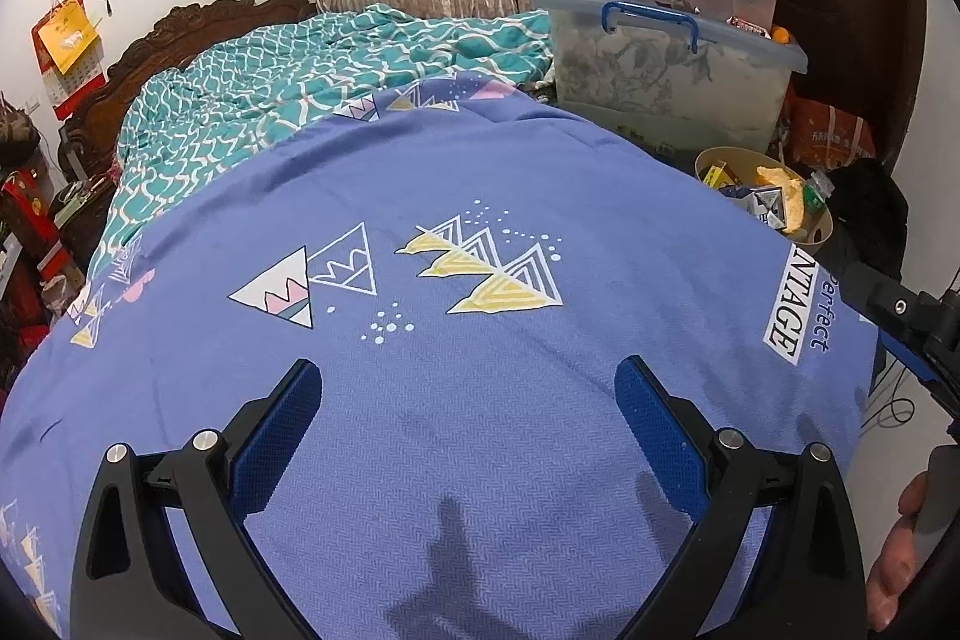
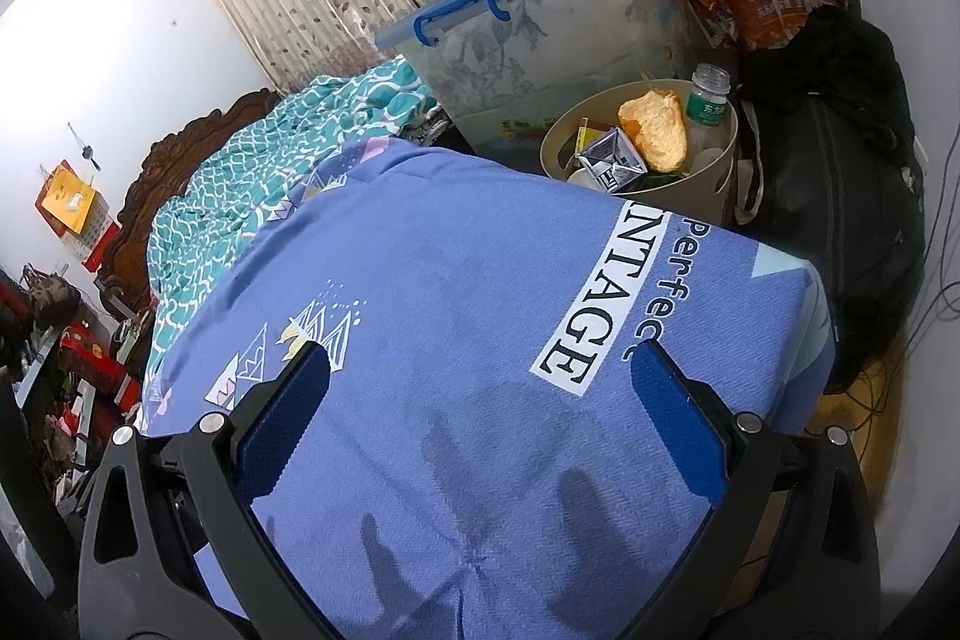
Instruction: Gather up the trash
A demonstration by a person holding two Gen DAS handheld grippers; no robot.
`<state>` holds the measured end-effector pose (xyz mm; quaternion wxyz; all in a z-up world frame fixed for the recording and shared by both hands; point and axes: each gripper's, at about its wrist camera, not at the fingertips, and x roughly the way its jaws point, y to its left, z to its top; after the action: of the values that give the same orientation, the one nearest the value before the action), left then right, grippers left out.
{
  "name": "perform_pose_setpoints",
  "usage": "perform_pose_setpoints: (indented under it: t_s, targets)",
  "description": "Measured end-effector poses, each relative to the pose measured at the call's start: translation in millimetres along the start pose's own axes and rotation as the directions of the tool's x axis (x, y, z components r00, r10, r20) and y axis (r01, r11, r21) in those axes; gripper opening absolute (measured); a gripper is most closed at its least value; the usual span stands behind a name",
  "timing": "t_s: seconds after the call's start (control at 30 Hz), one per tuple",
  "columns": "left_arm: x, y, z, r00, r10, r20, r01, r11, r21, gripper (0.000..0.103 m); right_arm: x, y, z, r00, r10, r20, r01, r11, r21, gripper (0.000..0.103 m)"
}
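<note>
A: Starting with the left wrist camera. The left gripper (image 1: pixel 468 394) is spread wide with nothing between its fingers, black angular arms faced with ribbed blue pads (image 1: pixel 276 436). Under and ahead of it lies a blue bedsheet (image 1: pixel 480 460) of fine herringbone weave, printed with triangles in white, yellow and pink.

B: And the trash?

A: Far ahead and to the right of that gripper, past the sheet's edge, sits a round beige bin (image 1: pixel 819 226). In it are crumpled yellow paper (image 1: pixel 786 196) and a small printed carton (image 1: pixel 765 202). Beyond the bin stands a translucent plastic storage box (image 1: pixel 672 70) with a blue handle, and a second clear tub is stacked on top of it.

B: Anything else ahead?

A: A rumpled teal quilt (image 1: pixel 288 82) with a white wavy lattice, straight ahead beyond the sheet, and a carved dark wooden headboard (image 1: pixel 180 34) to the left of it. At the right edge, the right gripper's black frame (image 1: pixel 900 316) shows.

B: Now the right wrist camera.

A: The right gripper (image 2: pixel 480 382) is likewise released, fingers far apart, over the same sheet (image 2: pixel 450 400) beside its "VINTAGE" lettering. The bin (image 2: pixel 720 178) is ahead and slightly right, smooth-walled. It holds the crinkled yellow paper (image 2: pixel 657 130), the folded grey-and-white carton (image 2: pixel 612 160) and a clear plastic bottle (image 2: pixel 708 100) with a green label. A black bag (image 2: pixel 840 172) slumps to the bin's right.
</note>
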<state>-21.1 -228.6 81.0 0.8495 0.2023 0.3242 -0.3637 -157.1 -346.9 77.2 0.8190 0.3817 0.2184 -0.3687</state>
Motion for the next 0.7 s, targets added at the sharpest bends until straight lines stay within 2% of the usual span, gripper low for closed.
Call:
perform_pose_setpoints:
  t_s: [0.7]
  targets:
    - [-3.9,0.6,0.6,0.999,0.027,0.022,-0.027,1.000,-0.002,0.094,-0.8,4.2,-0.3,1.000,0.005,-0.003,-0.005,1.000,-0.011,0.099]
